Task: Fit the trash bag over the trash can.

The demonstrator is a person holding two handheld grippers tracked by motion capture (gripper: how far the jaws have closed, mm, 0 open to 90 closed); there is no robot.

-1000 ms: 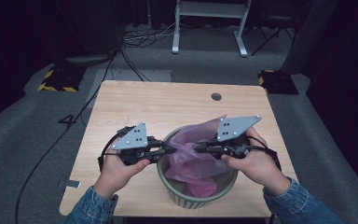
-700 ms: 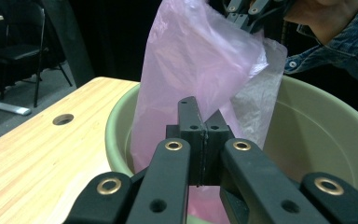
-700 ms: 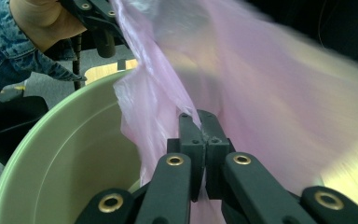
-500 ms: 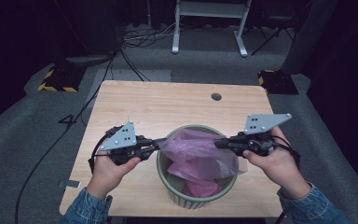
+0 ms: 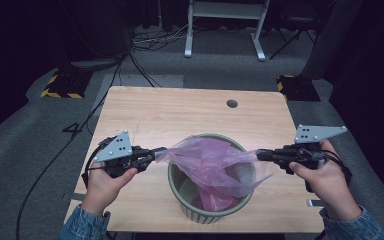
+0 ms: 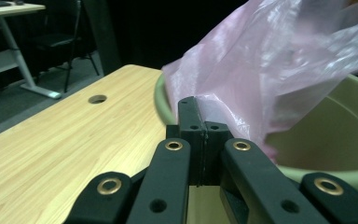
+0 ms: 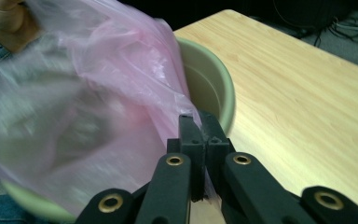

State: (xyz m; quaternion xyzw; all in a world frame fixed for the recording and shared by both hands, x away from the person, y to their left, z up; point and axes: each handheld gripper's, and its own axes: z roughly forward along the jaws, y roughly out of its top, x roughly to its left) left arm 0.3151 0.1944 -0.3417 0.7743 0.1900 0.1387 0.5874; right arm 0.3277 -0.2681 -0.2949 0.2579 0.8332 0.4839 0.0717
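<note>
The left tongs (image 5: 161, 150) and the right tongs (image 5: 260, 154) each clenched an edge of the pink plastic bag (image 5: 215, 162). The bag stretched between them over the green bin (image 5: 206, 212) on the tabletop (image 5: 180, 112), its bottom hanging inside.

A lab or recording studio, not a home. The landmark is the wooden table (image 5: 190, 115), a plain light-wood top with 1 round cable hole (image 5: 232, 103) near its far edge. Around it lies grey carpet, with black curtains closing off the sides. Beyond the far edge stands a white metal frame (image 5: 225, 25) amid loose black cables (image 5: 150, 40). Off each far corner sits a dark base (image 5: 60, 85) edged in yellow-black hazard tape.
</note>
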